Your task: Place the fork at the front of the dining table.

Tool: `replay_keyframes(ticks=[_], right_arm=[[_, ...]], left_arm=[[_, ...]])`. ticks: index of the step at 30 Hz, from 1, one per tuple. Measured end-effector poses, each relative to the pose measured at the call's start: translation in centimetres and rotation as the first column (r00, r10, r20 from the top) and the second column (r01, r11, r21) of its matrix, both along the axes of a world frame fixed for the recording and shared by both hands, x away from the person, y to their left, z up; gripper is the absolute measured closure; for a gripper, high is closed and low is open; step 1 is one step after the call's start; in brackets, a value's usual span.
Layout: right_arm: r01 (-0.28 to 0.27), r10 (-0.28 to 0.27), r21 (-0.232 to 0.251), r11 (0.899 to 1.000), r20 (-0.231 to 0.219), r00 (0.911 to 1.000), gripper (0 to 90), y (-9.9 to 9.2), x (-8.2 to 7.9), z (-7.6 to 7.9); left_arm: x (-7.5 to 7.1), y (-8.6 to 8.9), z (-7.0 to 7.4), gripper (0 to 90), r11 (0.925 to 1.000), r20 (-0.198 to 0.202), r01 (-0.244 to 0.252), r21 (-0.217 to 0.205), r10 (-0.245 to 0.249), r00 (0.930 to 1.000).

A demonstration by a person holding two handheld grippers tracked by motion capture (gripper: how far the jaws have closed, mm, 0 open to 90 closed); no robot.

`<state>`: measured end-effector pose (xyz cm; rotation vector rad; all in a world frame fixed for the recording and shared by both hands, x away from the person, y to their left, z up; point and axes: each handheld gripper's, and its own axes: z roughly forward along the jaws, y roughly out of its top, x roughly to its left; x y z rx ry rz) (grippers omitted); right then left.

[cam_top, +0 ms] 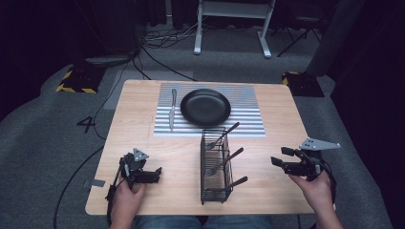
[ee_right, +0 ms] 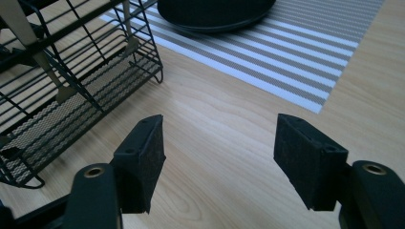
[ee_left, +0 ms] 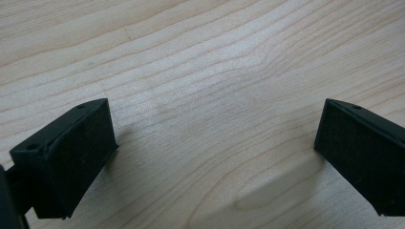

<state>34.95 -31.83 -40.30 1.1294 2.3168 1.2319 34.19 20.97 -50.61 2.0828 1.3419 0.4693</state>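
Here the right gripper (cam_top: 282, 157) hangs with its jaws apart and nothing between them, just right of the wire cutlery rack (cam_top: 216, 164), while the left gripper (cam_top: 154, 172), equally open and empty, rests low over the bare wooden table (cam_top: 143, 138). Reaching in carelessly for a slanting utensil handle (cam_top: 234, 154) could snag the wires and tip the rack toward the black plate (cam_top: 205, 107).

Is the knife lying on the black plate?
No, the knife lies on the striped mat to the left of the black plate, apart from it.
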Motion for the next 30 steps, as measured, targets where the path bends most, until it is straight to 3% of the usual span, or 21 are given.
replay_keyframes(ticks=[9,17,26,30], right_arm=[[-0.057,0.057,0.023,0.998,0.001,0.9984,40.1,2.0,1.8,1.7],[-0.109,0.108,0.028,0.994,0.045,0.9932,43.1,4.1,3.0,2.3],[-0.166,0.164,0.063,0.984,0.032,0.9860,47.0,6.5,5.5,3.0],[-0.173,0.172,0.049,0.984,0.032,0.9846,47.5,7.4,5.9,3.1]], left_arm=[[0.0,0.0,0.0,0.2,1.0000,0.000,0.000,0.001,0.000,1.0000],[-0.1,0.0,0.0,0.2,1.0000,-0.001,0.000,-0.002,0.000,1.0000],[-0.1,0.0,0.0,0.2,1.0000,-0.001,0.000,-0.002,0.000,1.0000],[-0.1,0.0,0.0,0.2,1.0000,-0.003,0.000,-0.001,0.000,1.0000]])
